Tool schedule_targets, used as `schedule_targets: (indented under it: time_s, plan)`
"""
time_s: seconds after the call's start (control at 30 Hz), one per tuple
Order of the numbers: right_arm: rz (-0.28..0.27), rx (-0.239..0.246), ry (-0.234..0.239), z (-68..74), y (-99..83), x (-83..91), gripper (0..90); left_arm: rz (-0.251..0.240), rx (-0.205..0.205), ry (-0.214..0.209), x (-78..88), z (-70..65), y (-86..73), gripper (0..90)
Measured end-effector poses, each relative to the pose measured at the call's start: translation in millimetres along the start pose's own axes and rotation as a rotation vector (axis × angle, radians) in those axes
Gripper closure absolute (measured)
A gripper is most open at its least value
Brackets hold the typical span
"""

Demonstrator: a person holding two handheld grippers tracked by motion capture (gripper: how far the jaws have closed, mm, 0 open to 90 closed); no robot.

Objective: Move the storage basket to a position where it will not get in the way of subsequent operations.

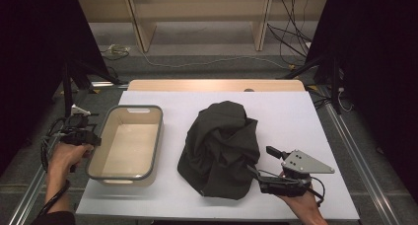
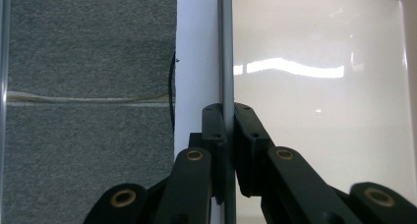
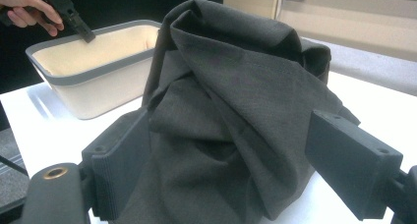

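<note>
Two grippers, two jobs: the left gripper (image 2: 225, 135) is clamped tight on the left rim of the tub (image 1: 158, 136), while the right gripper (image 1: 262, 162) stands wide open with nothing held, the dark cloth (image 1: 220, 148) heaped just ahead between its jaws. That cloth sits mid-table beside the tub, long axis running near to far, and the right hand is clearly nearer.
</note>
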State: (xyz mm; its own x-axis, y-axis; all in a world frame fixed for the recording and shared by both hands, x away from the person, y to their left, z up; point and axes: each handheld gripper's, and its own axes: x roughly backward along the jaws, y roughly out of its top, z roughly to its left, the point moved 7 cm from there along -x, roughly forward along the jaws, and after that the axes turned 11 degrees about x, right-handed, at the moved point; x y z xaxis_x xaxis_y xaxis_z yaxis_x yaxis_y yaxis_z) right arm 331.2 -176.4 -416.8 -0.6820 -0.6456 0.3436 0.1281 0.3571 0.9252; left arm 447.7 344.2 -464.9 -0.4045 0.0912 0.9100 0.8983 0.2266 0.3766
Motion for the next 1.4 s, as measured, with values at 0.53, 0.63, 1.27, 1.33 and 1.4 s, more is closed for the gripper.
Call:
schedule_targets:
  time_s: [0.53, 0.63, 1.27, 1.33, 1.4]
  plan:
    - [-0.005, 0.001, 0.000, 0.3, 0.6, 1.5, 18.1, -0.081, -0.044, 0.059, 15.2, -7.9, 9.2, 35.0]
    - [-0.005, 0.000, 0.000, 0.5, 0.5, 1.3, 18.1, -0.102, -0.038, 0.020, 21.1, -14.6, 11.9, 24.9]
    - [-0.006, -0.008, -0.004, -1.1, 0.1, 1.5, 18.1, -0.188, -0.079, -0.104, 37.8, -59.2, 18.3, 4.0]
    - [-0.006, -0.009, -0.003, -1.3, 0.1, 1.4, 18.1, -0.191, -0.098, -0.125, 37.3, -67.8, 17.5, 4.0]
    - [-0.004, -0.011, -0.004, -1.6, -0.2, 1.3, 18.1, -0.215, -0.126, -0.139, 36.2, -77.7, 17.3, 4.1]
